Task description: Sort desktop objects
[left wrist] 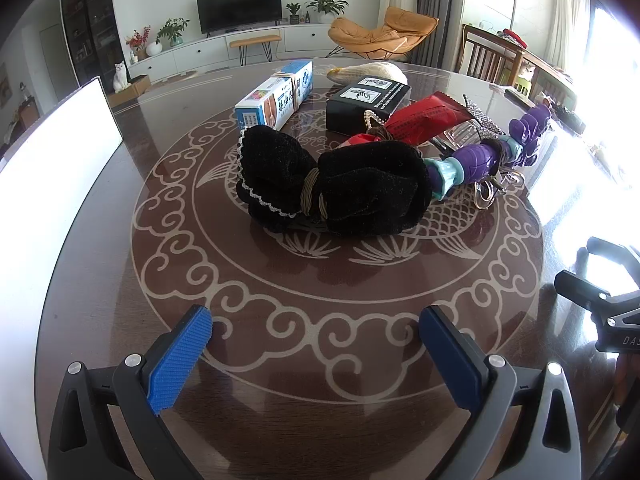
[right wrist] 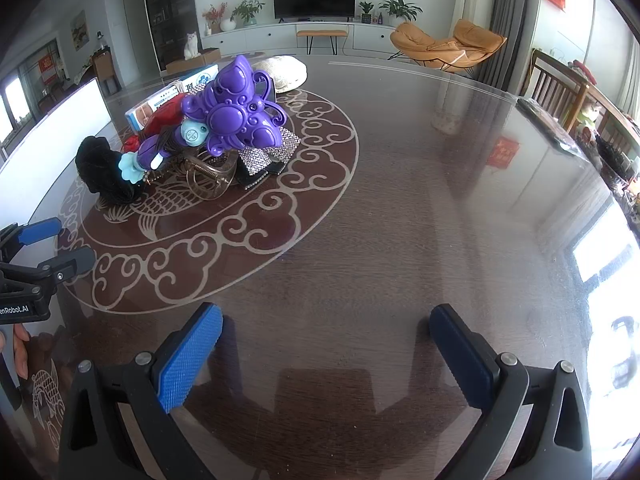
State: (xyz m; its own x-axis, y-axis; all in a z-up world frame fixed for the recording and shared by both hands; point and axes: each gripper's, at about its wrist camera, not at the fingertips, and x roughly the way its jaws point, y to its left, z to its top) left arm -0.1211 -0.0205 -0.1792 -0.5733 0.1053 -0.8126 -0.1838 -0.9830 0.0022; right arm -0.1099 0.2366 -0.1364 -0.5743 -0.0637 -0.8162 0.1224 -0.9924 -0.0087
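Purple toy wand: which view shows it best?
The right wrist view: the purple toy wand shows its whole ornate head facing the camera. The left wrist view catches it side-on, partly behind the black velvet bow.

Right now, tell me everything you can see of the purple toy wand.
The purple toy wand looks like glossy molded plastic: a big ornate head of rounded, scrolled lobes, a purple handle with pale blue collars and a pale blue round badge. It lies tilted in the pile on the table, its handle end against the black velvet bow, its head over a clear hair clip.
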